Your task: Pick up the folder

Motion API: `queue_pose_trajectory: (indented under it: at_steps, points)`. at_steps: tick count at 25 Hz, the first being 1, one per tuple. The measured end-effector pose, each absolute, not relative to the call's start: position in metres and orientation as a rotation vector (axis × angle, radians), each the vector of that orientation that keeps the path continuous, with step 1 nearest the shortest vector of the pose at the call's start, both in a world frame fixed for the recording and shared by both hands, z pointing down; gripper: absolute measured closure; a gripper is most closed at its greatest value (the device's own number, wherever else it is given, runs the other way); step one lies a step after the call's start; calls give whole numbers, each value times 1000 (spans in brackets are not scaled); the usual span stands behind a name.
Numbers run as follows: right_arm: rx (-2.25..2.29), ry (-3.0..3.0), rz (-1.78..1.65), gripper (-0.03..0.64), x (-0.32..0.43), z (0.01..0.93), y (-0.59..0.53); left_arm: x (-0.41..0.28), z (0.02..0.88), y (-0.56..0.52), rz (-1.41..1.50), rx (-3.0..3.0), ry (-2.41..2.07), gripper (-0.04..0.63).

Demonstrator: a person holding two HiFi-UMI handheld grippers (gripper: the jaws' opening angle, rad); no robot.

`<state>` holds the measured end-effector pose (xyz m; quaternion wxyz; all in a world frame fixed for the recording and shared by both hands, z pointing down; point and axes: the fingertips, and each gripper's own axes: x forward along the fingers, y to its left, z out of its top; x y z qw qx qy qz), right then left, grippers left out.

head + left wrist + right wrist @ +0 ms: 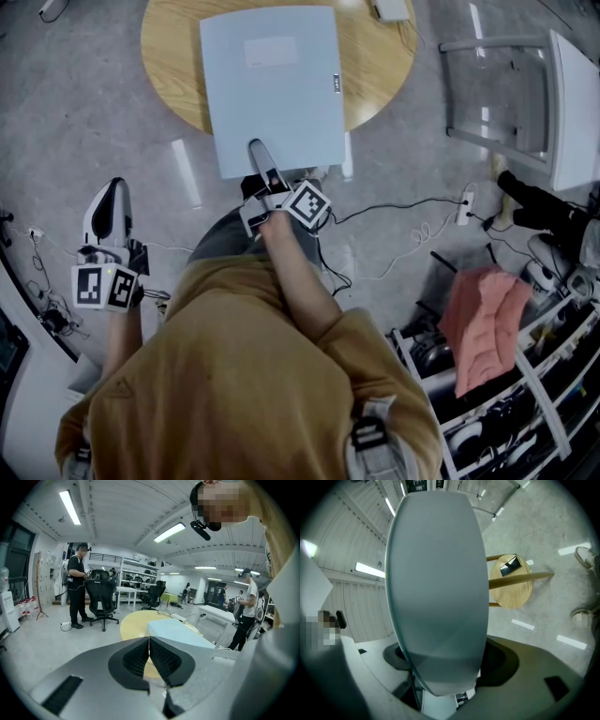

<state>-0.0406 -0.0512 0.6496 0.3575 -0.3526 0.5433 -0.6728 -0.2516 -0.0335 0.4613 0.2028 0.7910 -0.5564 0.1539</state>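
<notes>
- The left gripper [149,641] hangs low at the person's left side, well apart from the work. Its jaws are pressed together with nothing between them, probably parked so the other hand can work alone.
- The right gripper [259,153] reaches forward, roughly level, to the near edge of the folder [272,94]. Its jaws stand wide yet are closed on that edge, one above and one below, with a pad against each face. The wide gap suggests a thick folder.
- The folder is pale blue-grey with a label on its cover and lies across the round wooden table [169,56]. Its near part juts past the rim toward the person, which leaves room for the lower jaw beneath it. Whether it is clear of the tabletop I cannot tell.
- The tabletop is otherwise almost bare; a small white object [392,9] sits at its far edge.
- Around the table is a grey polished floor [75,122] with loose cables [394,211] and a power strip [464,206]. To the right, a pink cloth [483,323] drapes over crowded racks [525,412].
- Farther off is a workshop-like room with a black office chair [102,597], a standing person [76,583], a white desk [218,612] and strip lights [70,506] on the ceiling.
</notes>
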Motion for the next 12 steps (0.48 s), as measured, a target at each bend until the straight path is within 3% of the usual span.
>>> queue_pose_trajectory:
  at_steps: [12]
  points:
    - [-962,1466,-1737,305,-23,642,-19,-245,464,-37,426,2227,-1509,591]
